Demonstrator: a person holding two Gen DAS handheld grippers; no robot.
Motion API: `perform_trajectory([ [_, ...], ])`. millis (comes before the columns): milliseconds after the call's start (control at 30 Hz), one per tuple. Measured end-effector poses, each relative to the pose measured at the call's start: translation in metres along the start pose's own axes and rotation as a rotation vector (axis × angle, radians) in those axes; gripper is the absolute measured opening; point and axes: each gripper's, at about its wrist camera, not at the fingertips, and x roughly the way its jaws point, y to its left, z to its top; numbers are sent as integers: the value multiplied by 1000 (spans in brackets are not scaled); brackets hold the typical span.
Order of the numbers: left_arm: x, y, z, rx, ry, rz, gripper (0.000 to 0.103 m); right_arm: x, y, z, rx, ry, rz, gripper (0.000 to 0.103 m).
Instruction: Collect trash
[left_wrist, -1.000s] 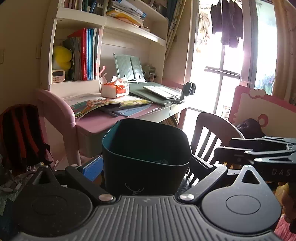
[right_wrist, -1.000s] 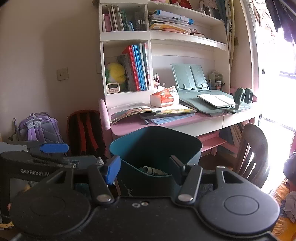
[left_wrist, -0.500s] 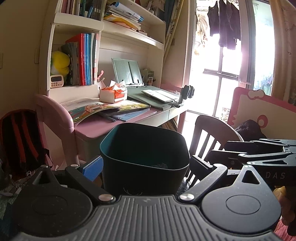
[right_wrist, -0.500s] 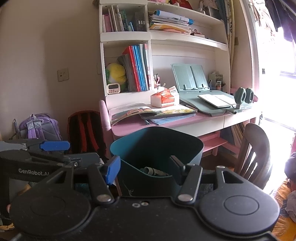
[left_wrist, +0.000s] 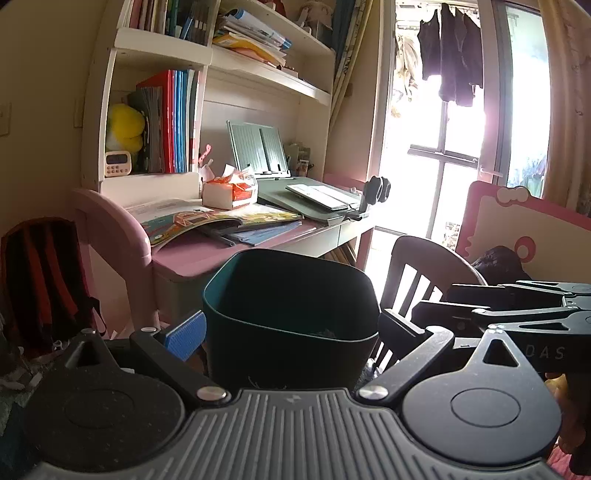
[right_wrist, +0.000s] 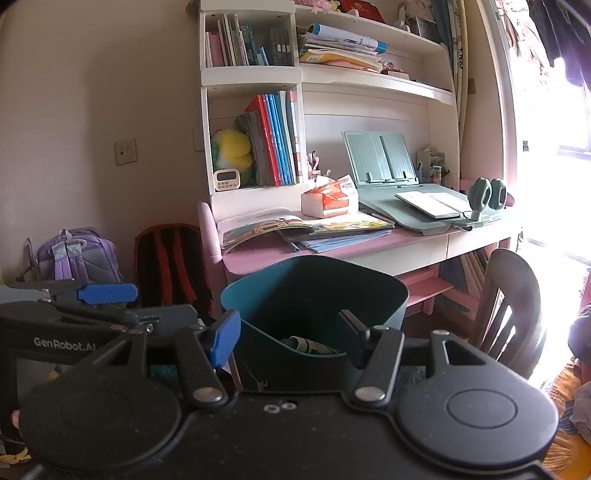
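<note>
1. Teal bin (right_wrist: 314, 295) sits between both grippers' fingers before the desk (right_wrist: 369, 243); its base is hidden.
2. Right gripper (right_wrist: 288, 332) clamps the near wall, one finger inside.
3. Left gripper (left_wrist: 291, 328) straddles the bin; contact unclear.
4. Trash (right_wrist: 310, 345) inside is half hidden.

The trash bin (right_wrist: 314, 295) sits between the right claw's (right_wrist: 290, 332) fingers, with the table (right_wrist: 369, 247) behind it, a chair (right_wrist: 509, 299) to the right and backpacks (right_wrist: 170, 262) to the left. The left claw (left_wrist: 291, 328) straddles the bin too.
</note>
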Motion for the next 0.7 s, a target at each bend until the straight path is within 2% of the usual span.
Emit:
perform_trajectory([
  [67,-1,0,0,6,-7,11,103,0,0,0,0,0,-1,58],
  [700,-4,-2,0,11,-27,8,103,-4,1,1,2,-18,-4,58],
])
